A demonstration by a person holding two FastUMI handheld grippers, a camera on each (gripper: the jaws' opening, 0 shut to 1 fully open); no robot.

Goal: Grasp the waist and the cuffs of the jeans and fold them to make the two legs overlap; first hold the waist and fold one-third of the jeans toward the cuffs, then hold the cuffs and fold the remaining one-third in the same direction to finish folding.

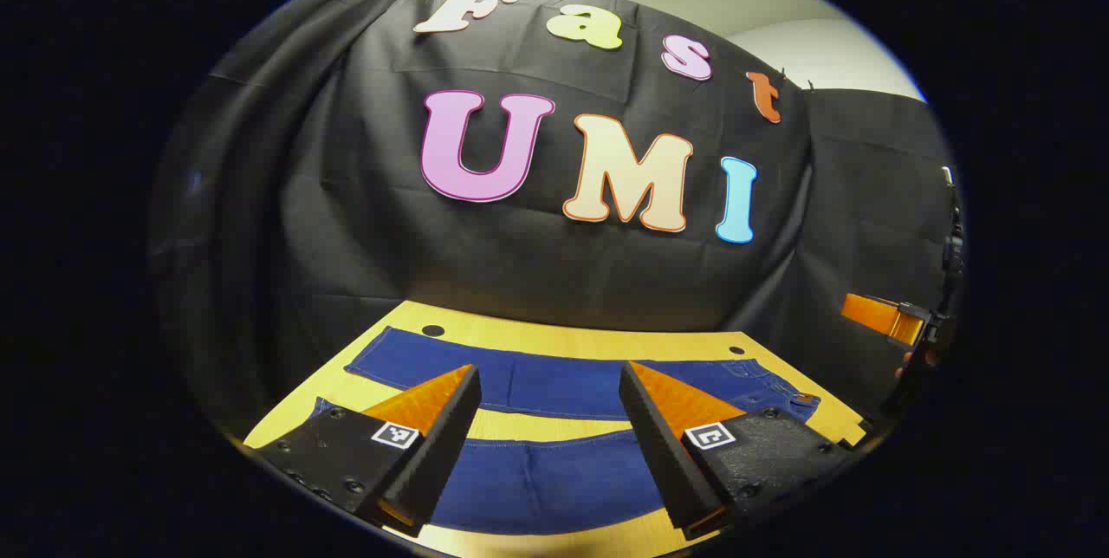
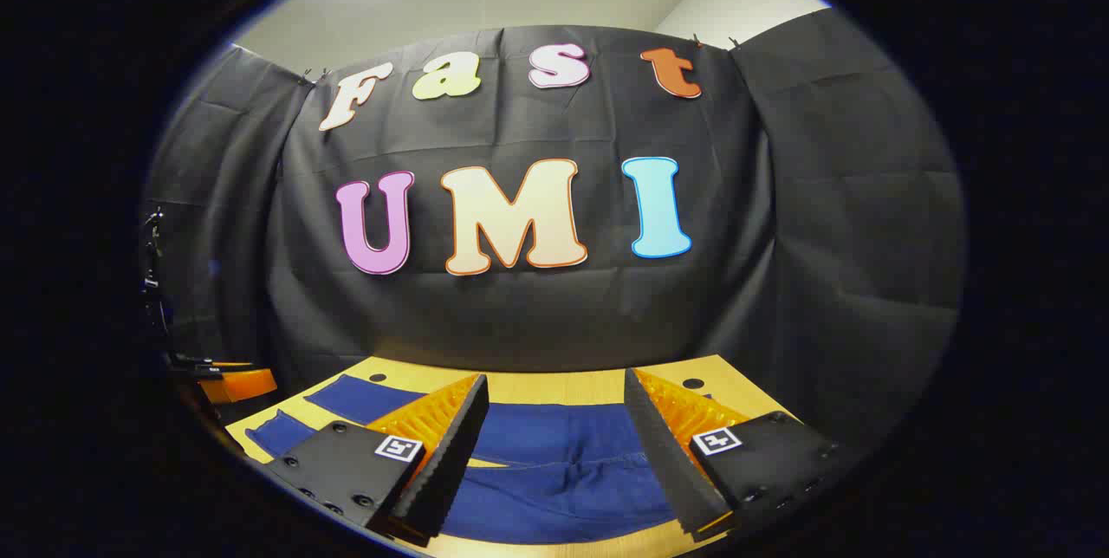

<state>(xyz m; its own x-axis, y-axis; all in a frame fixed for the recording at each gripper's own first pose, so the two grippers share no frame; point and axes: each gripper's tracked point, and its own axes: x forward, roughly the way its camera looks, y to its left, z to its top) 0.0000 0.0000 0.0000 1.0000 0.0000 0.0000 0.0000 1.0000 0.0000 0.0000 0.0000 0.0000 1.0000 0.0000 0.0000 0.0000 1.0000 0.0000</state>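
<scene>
Dark blue jeans (image 1: 563,385) lie flat on the yellow wooden table (image 1: 572,338). The two legs are spread apart, with a strip of table between them, and the waist (image 1: 784,402) is at the right. My left gripper (image 1: 548,367) hovers open above the legs with nothing between its fingers. In the right gripper view the jeans (image 2: 563,463) widen below my right gripper (image 2: 555,376), which is open, empty and off the cloth. The legs run off to the left there, ending in cuffs (image 2: 342,396).
The black cloth wall stands right behind the table's far edge. Small dark holes (image 1: 432,330) mark the tabletop's back corners. The right gripper (image 1: 884,317) shows at the right rim of the left gripper view, and the left gripper (image 2: 234,385) at the left rim of the right gripper view.
</scene>
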